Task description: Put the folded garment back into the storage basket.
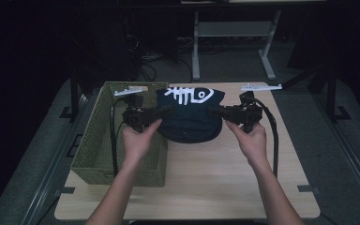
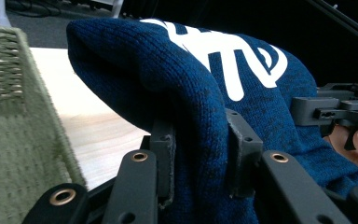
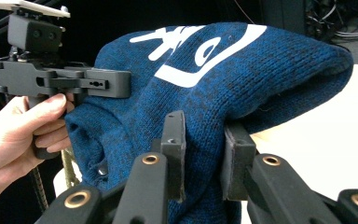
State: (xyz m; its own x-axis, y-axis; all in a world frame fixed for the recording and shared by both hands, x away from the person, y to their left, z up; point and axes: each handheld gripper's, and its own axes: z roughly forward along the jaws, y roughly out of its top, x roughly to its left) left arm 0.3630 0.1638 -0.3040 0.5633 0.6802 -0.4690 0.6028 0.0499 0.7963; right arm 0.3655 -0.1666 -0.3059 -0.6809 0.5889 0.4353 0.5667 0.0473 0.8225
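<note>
A: Straight in at the left gripper (image 2: 200,154), its jaws are clamped tight on a fold of the blue knit hat (image 2: 191,93), fabric bunched between both pads.

B: Same at the right gripper (image 3: 203,154): jaws squeezed shut on the hat's other edge, knit pinched between them.

A: And the left gripper view gives us what the right one can't: the woven green basket (image 2: 14,116) close on the near side, with pale counter (image 2: 88,116) under the hat.

B: While the right gripper view catches the far gripper side-on, a hand (image 3: 18,126) wrapped round its handle, and a white plate on top.

A: Go to the high view, and there's the full layout. The hat hangs stretched between the two grippers, white fishbone print up, above the counter's far half.

B: Left gripper (image 1: 161,112) sits over the basket's right rim (image 1: 122,136), right gripper (image 1: 215,111) over open counter. Both jaws point inward at each other, hat between.

A: Cables (image 1: 275,140) trail back from each one.
</note>
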